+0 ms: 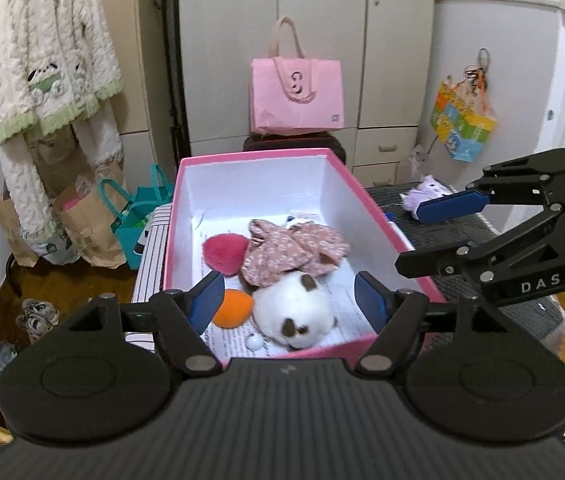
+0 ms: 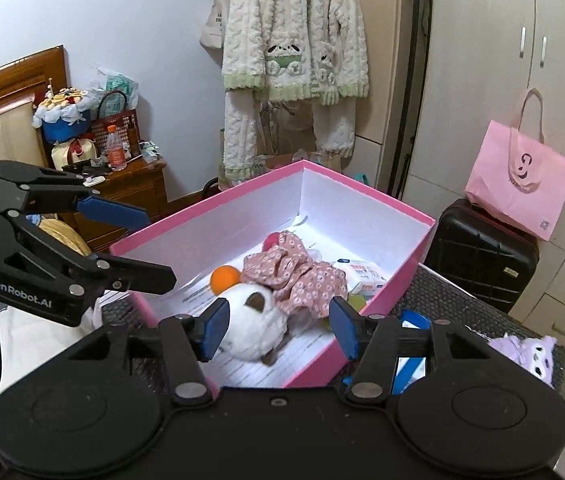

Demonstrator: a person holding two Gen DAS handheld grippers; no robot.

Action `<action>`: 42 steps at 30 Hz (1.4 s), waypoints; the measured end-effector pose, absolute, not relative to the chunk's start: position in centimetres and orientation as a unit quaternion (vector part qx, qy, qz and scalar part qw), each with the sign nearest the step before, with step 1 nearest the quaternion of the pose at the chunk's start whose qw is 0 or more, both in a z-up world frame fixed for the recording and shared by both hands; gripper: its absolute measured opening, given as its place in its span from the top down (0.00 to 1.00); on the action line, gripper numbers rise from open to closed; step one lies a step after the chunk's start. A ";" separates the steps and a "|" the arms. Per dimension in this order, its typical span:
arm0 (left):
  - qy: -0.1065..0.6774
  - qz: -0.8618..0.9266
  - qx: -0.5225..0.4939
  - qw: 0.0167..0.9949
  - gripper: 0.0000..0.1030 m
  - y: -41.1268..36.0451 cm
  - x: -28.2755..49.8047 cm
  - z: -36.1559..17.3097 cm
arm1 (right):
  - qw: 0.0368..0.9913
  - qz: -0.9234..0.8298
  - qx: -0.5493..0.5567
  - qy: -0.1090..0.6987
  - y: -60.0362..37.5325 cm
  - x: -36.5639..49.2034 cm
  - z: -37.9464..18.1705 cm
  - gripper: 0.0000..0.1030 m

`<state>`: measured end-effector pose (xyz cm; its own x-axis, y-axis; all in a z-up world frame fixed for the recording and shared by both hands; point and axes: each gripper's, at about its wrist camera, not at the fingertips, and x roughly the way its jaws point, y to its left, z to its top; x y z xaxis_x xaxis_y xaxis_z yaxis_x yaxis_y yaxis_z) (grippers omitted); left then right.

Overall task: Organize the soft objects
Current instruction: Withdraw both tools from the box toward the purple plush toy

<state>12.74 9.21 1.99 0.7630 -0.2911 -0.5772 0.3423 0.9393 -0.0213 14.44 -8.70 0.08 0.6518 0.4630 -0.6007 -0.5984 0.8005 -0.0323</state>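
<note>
A pink box [image 1: 342, 170] [image 2: 186, 220] with a white inside holds a white and brown plush [image 1: 294, 314] [image 2: 250, 320], a pink floral cloth [image 1: 294, 250] [image 2: 298, 276], a red fuzzy ball [image 1: 224, 252], an orange ball [image 1: 234, 308] [image 2: 224, 276] and a small white ball [image 1: 253, 343]. My left gripper [image 1: 288, 300] [image 2: 150, 244] is open and empty above the box's near end. My right gripper [image 2: 278, 326] [image 1: 418, 236] is open and empty over the white plush. A purple plush [image 1: 428, 194] [image 2: 530, 356] lies on the black surface right of the box.
A pink tote bag [image 1: 296, 96] [image 2: 520, 184] sits on a black suitcase [image 2: 482, 252] behind the box. Wardrobe doors [image 1: 322, 20] stand behind. A fluffy robe [image 1: 42, 60] [image 2: 294, 40] hangs at left over paper bags [image 1: 86, 224]. A wooden nightstand [image 2: 130, 192] holds clutter.
</note>
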 end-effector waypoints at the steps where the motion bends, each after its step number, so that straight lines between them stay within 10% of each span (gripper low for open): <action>1: 0.297 -0.171 0.046 0.938 0.29 9.1 12.2 2.2 | 0.902 0.294 -0.116 0.295 -8.8 13.8 0.2 0.39; 29: 0.280 -0.286 0.092 0.912 0.10 -0.3 6.0 4.0 | 0.927 0.240 -0.129 0.258 -18.5 3.6 0.3 0.29; 33: 0.280 -0.305 0.098 0.905 0.08 -3.0 6.6 3.8 | 0.932 0.224 -0.122 0.256 -20.6 3.9 -0.2 0.10; 42: 0.285 -0.300 0.102 0.904 0.02 -9.8 10.8 2.9 | 0.944 0.198 -0.079 0.251 -26.5 7.1 -2.4 0.10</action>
<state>10.84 -9.76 2.88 0.6567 -0.4851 -0.5774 0.6012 0.7990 0.0124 7.08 -26.47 -2.36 0.7956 0.3351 -0.5046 -0.4145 0.9087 -0.0500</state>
